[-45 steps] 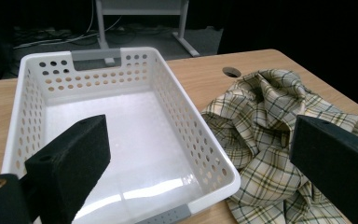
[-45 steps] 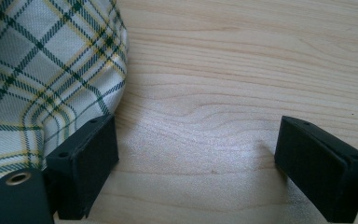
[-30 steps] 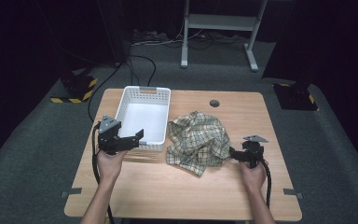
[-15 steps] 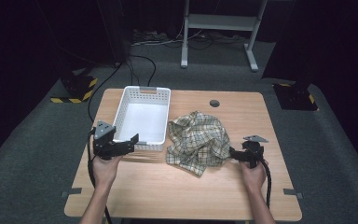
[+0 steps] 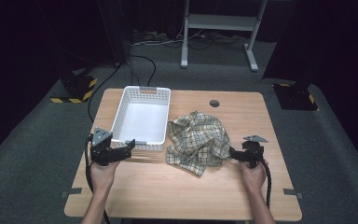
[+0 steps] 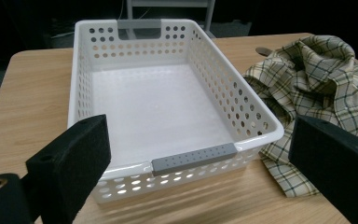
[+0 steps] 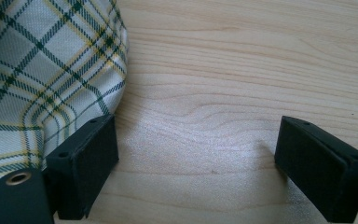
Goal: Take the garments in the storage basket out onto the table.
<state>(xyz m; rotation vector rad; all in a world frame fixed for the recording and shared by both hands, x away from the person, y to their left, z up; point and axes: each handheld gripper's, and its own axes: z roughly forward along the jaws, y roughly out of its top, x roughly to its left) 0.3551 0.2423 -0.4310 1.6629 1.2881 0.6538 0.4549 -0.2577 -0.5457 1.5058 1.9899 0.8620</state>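
Observation:
A crumpled plaid shirt (image 5: pixel 197 141) in cream, green and yellow lies on the wooden table (image 5: pixel 242 196), just right of a white perforated basket (image 5: pixel 141 116) that holds nothing. My left gripper (image 5: pixel 127 148) hovers open by the basket's near left corner, its jaws wide in front of the basket's grey handle (image 6: pixel 193 158). Open as well, my right gripper (image 5: pixel 233 154) rests low at the shirt's right edge. In the right gripper view the plaid shirt (image 7: pixel 42 74) lies against the left jaw, with bare wood between the two jaws.
A small dark round hole (image 5: pixel 214 103) is set in the table near its far edge. Cables (image 5: pixel 135 65) run over the grey carpet behind the table, beside a white metal stand (image 5: pixel 219 28). Striped yellow-black floor pieces (image 5: pixel 77 91) lie at the far left.
My left gripper has drawn back toward the near edge, away from the basket's left side, to its near corner. The right gripper has stayed at the shirt's edge.

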